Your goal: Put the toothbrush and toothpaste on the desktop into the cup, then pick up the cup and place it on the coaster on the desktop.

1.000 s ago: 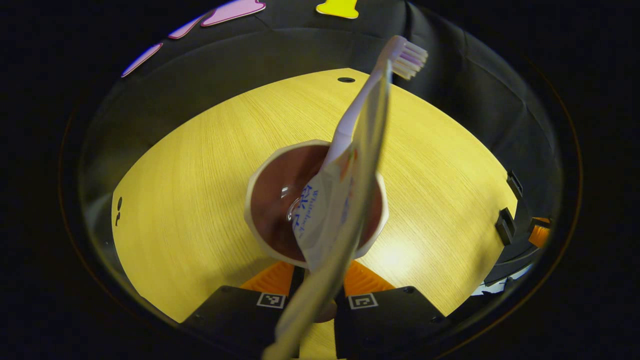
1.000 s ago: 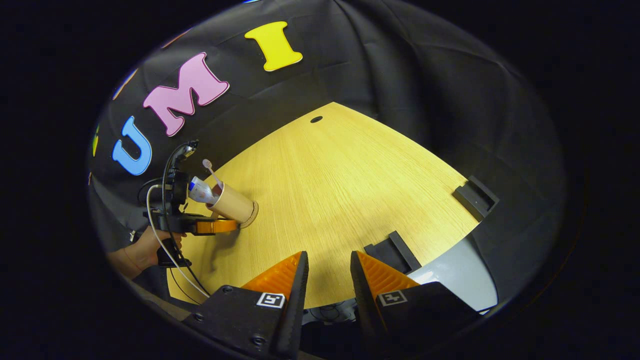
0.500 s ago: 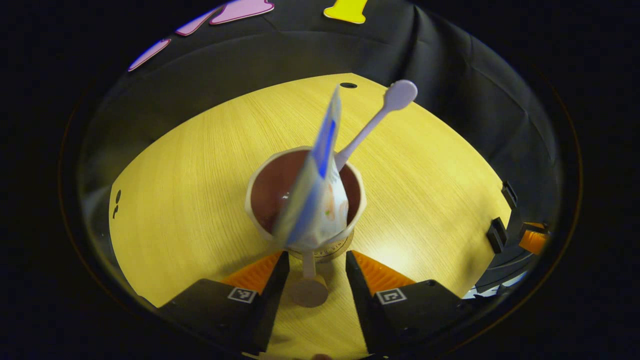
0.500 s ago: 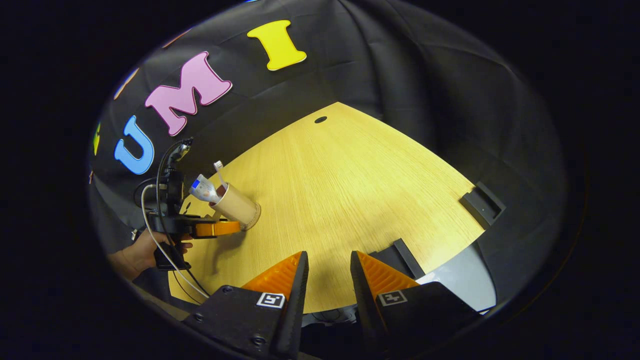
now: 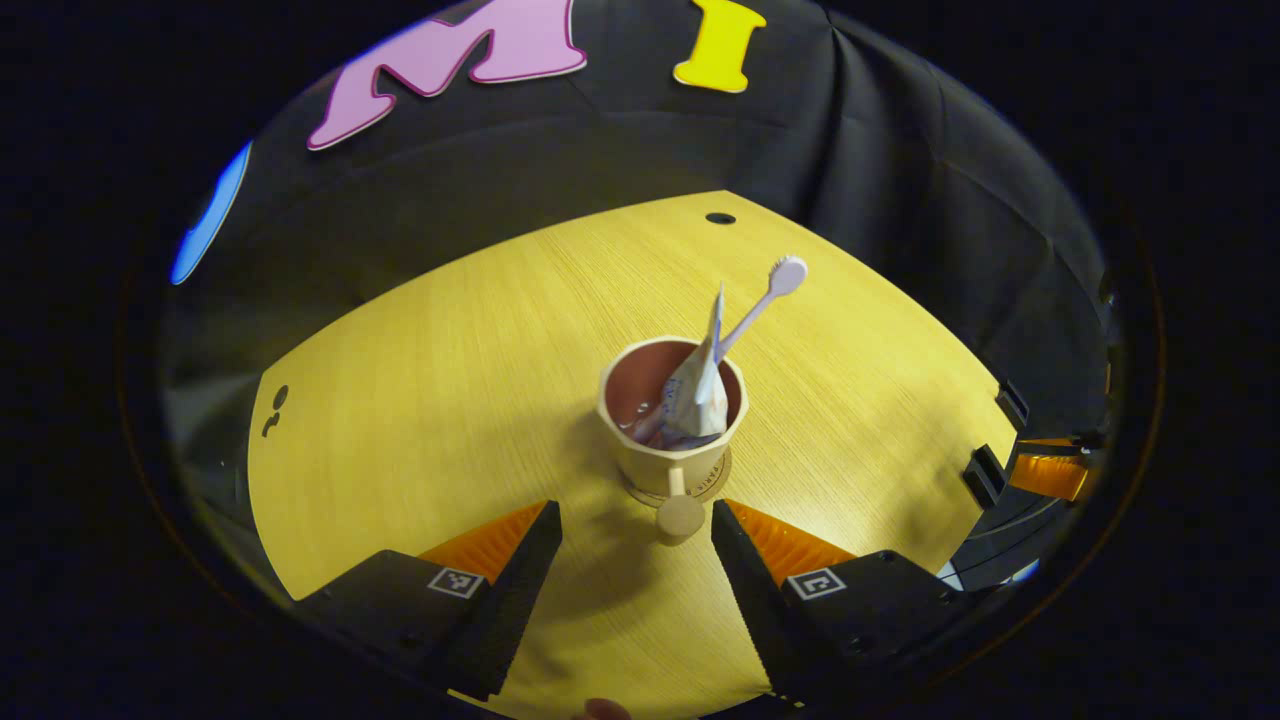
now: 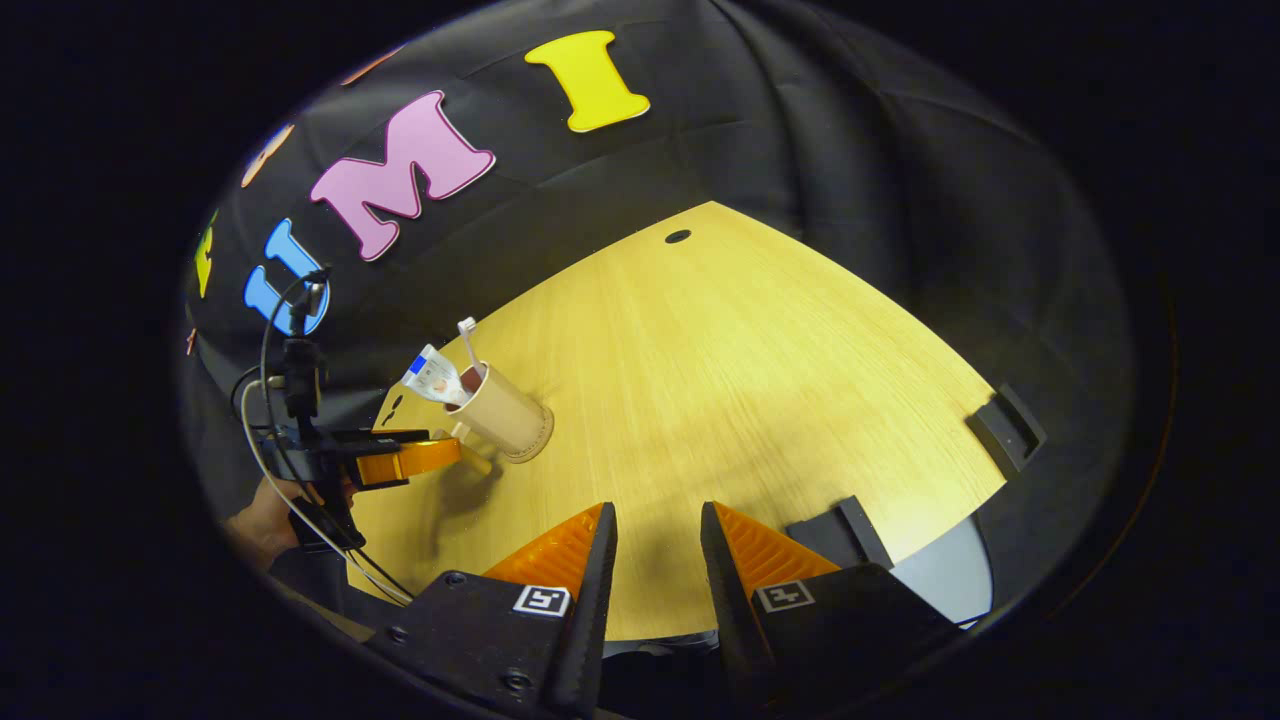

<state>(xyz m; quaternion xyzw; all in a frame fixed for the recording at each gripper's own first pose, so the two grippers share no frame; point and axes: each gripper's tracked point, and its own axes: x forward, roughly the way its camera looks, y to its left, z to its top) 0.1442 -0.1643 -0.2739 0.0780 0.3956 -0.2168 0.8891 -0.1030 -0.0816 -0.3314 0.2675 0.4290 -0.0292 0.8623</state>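
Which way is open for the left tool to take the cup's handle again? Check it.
Probably yes, straight ahead: the left tool is open, and the cup on its coaster turns its handle toward the gap, with nothing between.

**A:** What have I got on the desk?

**B:** From my left gripper view I see the cup (image 5: 672, 432), tan outside and reddish-brown inside, standing upright near the middle of the wooden desktop (image 5: 420, 400). Its small handle (image 5: 680, 508) points toward the near edge.

**A:** And under it?

**B:** It sits on a round coaster (image 5: 722, 478), whose rim peeks out at the cup's right base.

**A:** The contents?

**B:** The toothpaste (image 5: 697, 392), a white tube with blue print, stands in the cup, crimped end up. The pale toothbrush (image 5: 760, 302) leans out to the far right, head uppermost. In my right gripper view the cup (image 6: 503, 413) stands at the far left of the desktop.
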